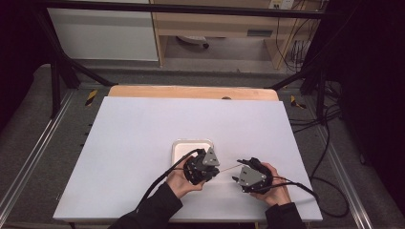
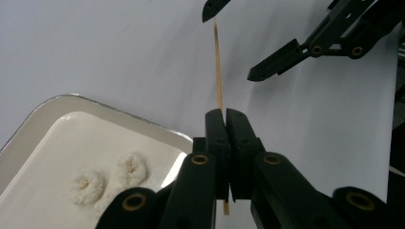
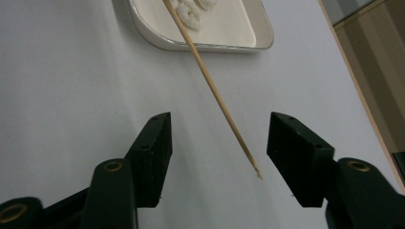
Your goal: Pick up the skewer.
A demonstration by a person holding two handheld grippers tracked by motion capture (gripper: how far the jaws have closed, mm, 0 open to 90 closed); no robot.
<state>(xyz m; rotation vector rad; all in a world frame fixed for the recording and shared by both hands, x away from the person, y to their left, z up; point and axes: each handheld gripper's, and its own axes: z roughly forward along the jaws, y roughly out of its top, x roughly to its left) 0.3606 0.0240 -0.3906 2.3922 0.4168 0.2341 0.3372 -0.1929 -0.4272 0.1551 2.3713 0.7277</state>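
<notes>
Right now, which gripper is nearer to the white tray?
Left. The left gripper overlaps the white tray's near edge in the high view, shut on the wooden skewer. The right gripper is apart, beside it.

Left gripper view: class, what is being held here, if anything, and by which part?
The left gripper is shut on a thin wooden skewer, gripping it near one end.
</notes>
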